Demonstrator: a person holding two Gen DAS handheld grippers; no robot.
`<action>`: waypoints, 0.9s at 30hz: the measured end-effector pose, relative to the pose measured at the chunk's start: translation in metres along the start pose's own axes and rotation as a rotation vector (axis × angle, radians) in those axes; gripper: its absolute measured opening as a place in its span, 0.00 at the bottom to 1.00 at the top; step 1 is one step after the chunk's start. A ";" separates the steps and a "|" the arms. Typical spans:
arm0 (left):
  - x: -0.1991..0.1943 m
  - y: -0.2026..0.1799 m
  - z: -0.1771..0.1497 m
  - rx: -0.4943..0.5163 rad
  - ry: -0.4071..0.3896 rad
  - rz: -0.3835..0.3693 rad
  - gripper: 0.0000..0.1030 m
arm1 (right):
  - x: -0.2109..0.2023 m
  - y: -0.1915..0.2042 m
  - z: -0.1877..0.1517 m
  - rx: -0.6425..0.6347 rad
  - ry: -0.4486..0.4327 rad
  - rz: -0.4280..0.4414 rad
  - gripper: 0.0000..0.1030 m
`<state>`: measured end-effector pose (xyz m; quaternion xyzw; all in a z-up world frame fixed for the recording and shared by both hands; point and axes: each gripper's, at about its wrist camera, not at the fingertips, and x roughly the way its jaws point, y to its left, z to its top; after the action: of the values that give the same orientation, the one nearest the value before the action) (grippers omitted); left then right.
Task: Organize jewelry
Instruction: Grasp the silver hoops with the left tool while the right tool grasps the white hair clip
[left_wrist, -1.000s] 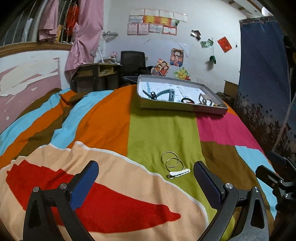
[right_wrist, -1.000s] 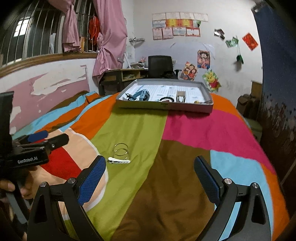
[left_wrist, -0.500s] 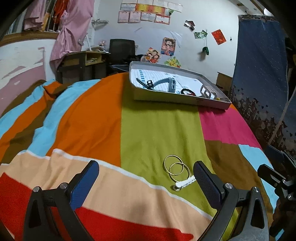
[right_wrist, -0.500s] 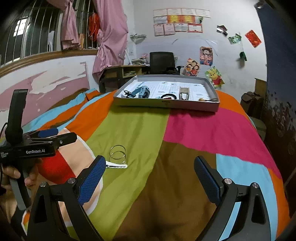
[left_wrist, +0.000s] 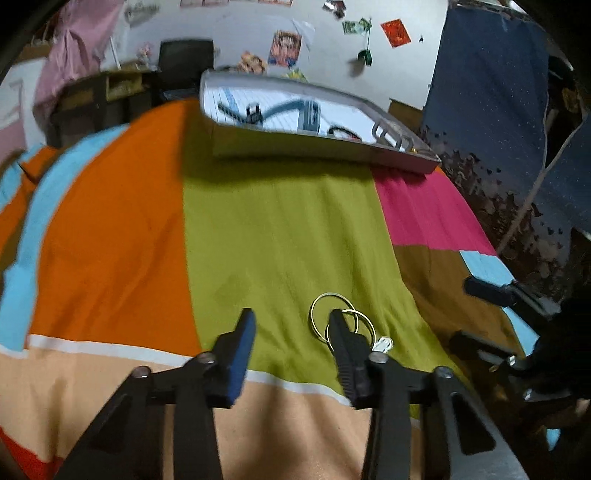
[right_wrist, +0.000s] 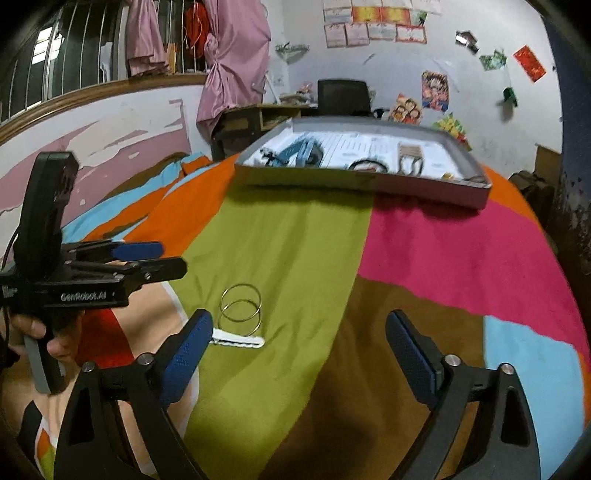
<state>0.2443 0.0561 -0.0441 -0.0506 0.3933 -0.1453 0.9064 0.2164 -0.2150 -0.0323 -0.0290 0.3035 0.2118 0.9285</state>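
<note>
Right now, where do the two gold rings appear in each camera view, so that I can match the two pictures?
Left wrist view: the gold rings lie low and right of centre on the green stripe, partly behind the left gripper's right finger.
Right wrist view: the rings lie left of centre on the same green stripe, just above the white hair clip.
Shared landmark: the grey tray at the far end of the bedspread.

I'm working in a bedroom at home: bedspread (right_wrist: 295, 258) w/ color blocks is lying under me, posters (right_wrist: 435, 90) are hanging on the wall, desk (right_wrist: 251, 114) & chair (right_wrist: 343, 92) are sitting behind.
</note>
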 end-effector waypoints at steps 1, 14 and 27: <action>0.003 0.001 0.000 -0.004 0.011 -0.013 0.28 | 0.006 0.002 -0.002 -0.002 0.018 0.009 0.77; 0.043 0.005 0.004 -0.060 0.138 -0.133 0.16 | 0.059 0.017 -0.003 -0.073 0.197 0.168 0.49; 0.072 -0.001 0.016 -0.072 0.270 -0.125 0.16 | 0.075 0.030 -0.004 -0.097 0.243 0.191 0.49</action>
<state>0.3029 0.0332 -0.0833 -0.0875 0.5127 -0.1928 0.8321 0.2565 -0.1608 -0.0764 -0.0701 0.4042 0.3083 0.8583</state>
